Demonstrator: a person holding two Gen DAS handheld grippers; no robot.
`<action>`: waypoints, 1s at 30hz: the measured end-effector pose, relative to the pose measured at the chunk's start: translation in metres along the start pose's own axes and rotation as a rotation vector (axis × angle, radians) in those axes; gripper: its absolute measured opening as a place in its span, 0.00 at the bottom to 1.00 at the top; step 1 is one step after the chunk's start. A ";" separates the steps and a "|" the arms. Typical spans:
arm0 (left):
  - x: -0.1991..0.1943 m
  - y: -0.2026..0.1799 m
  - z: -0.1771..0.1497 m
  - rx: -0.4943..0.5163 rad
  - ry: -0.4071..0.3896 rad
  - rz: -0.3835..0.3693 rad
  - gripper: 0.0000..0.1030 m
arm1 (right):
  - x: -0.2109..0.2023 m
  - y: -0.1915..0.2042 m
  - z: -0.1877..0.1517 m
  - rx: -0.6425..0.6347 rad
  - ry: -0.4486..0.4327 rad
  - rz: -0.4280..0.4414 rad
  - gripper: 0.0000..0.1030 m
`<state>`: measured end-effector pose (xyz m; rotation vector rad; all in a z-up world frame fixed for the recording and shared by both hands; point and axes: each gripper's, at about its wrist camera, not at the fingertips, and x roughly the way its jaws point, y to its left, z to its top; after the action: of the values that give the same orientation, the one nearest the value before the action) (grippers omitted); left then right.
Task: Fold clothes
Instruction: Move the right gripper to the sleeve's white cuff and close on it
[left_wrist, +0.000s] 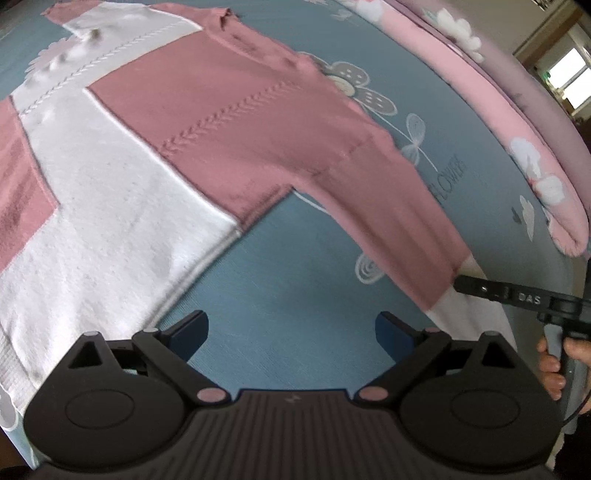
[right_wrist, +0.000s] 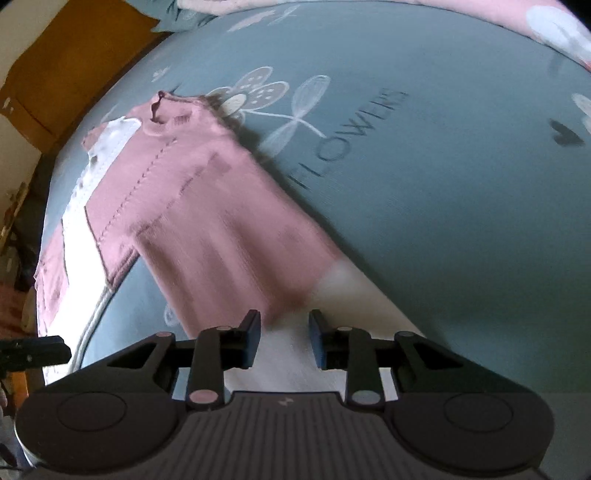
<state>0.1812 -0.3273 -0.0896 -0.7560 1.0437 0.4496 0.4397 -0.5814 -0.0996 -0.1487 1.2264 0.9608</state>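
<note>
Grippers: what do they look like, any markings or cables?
Both alike: the left gripper and right gripper have matte black ribbed bodies, round side housings, pinkish pivot caps and dark blue pads on the jaws. The right one shows white "DAS" lettering and a thin black cable.

We are in a bedroom of a home. Our landmark is the bed sheet (right_wrist: 424, 184), blue-grey with printed flowers and the word "FLOWERS", filling both views. Along its far edge lies a pink floral quilt (left_wrist: 491, 110). Beyond the quilt a bright window (left_wrist: 570, 74) shows. Off the sheet's left side, in the right wrist view, stands brown wooden furniture (right_wrist: 74, 62).
</note>
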 end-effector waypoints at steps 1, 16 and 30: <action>0.000 -0.002 -0.002 0.005 0.003 0.002 0.93 | -0.007 -0.006 -0.006 0.006 -0.001 -0.005 0.32; 0.014 -0.049 -0.013 0.131 0.048 -0.027 0.94 | -0.076 -0.070 -0.053 0.209 -0.152 0.020 0.31; 0.028 -0.038 -0.012 0.095 0.085 -0.002 0.94 | -0.054 -0.078 -0.032 0.172 -0.099 -0.006 0.13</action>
<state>0.2117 -0.3623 -0.1053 -0.6963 1.1358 0.3657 0.4691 -0.6767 -0.0966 0.0306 1.2099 0.8430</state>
